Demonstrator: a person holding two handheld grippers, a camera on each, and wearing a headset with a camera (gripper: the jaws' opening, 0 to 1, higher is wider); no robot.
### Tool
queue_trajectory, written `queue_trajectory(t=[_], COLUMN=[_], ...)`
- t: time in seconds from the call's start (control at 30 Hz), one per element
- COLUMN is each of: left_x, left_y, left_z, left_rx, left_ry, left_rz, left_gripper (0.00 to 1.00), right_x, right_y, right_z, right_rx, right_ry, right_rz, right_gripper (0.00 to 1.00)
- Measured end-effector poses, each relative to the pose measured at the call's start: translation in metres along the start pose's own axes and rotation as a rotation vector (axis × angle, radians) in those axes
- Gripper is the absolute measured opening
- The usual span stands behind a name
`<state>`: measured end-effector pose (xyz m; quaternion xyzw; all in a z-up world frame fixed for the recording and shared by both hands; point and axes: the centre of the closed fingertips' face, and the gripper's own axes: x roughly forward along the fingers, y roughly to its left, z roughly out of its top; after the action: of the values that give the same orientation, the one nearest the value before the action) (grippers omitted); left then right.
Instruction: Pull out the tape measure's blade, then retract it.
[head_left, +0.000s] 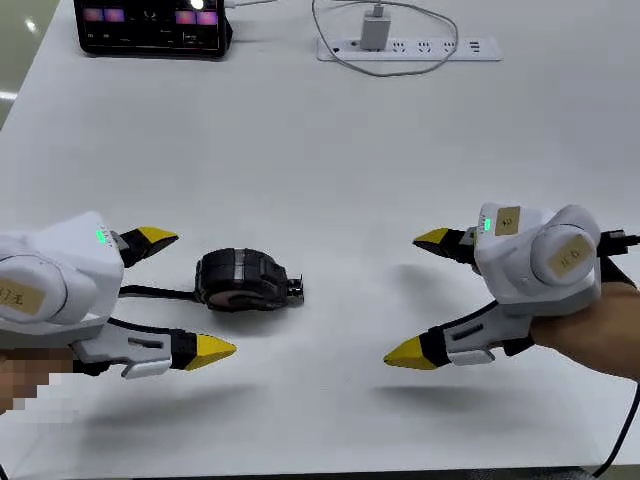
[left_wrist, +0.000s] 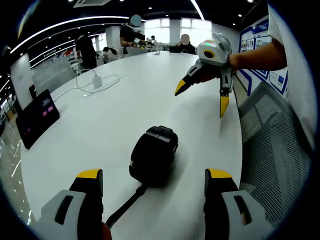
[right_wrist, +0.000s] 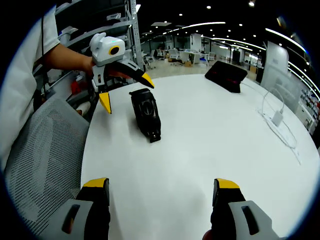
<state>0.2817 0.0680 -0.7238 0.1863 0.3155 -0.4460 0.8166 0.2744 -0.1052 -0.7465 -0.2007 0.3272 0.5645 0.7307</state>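
A black tape measure (head_left: 240, 280) lies on its side on the white table (head_left: 330, 160), blade tip facing right, a black strap trailing left. My left gripper (head_left: 190, 295) is open, its yellow-tipped jaws on either side of the tape's left end without touching it. In the left gripper view the tape measure (left_wrist: 154, 155) sits just ahead of the left gripper (left_wrist: 155, 177). My right gripper (head_left: 420, 297) is open, well to the right of the tape, nothing between its jaws. The right gripper view has the tape measure (right_wrist: 146, 114) far ahead of the right gripper (right_wrist: 162, 187).
A dark tablet (head_left: 150, 25) stands at the table's far left. A white power strip (head_left: 410, 46) with a plugged charger and looping cable lies at the far middle. A mesh chair (left_wrist: 275, 145) stands beside the table's edge. People sit at the table's far end in the left gripper view.
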Motion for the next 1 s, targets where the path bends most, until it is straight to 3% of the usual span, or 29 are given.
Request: queue_trajectory(t=[0.43,0.73,1.0], left_x=[0.010,0.016,0.022], left_y=[-0.001,0.002,-0.003], left_z=[-0.004,-0.005,-0.006], left_rx=[0.039,0.084,0.103], left_ry=[0.036,0.065,0.090], left_rz=[-0.048,-0.057,-0.095], left_gripper=[0.73,0.61,0.50], right_x=[0.009,0.012,0.013], right_y=[0.000,0.004,0.005], right_z=[0.005,0.004,0.005], right_rx=[-0.020,-0.045,-0.044], right_ry=[0.012,0.024,0.019], right_rz=[0.011,0.001,0.003], right_gripper=[0.83,0.79,0.77])
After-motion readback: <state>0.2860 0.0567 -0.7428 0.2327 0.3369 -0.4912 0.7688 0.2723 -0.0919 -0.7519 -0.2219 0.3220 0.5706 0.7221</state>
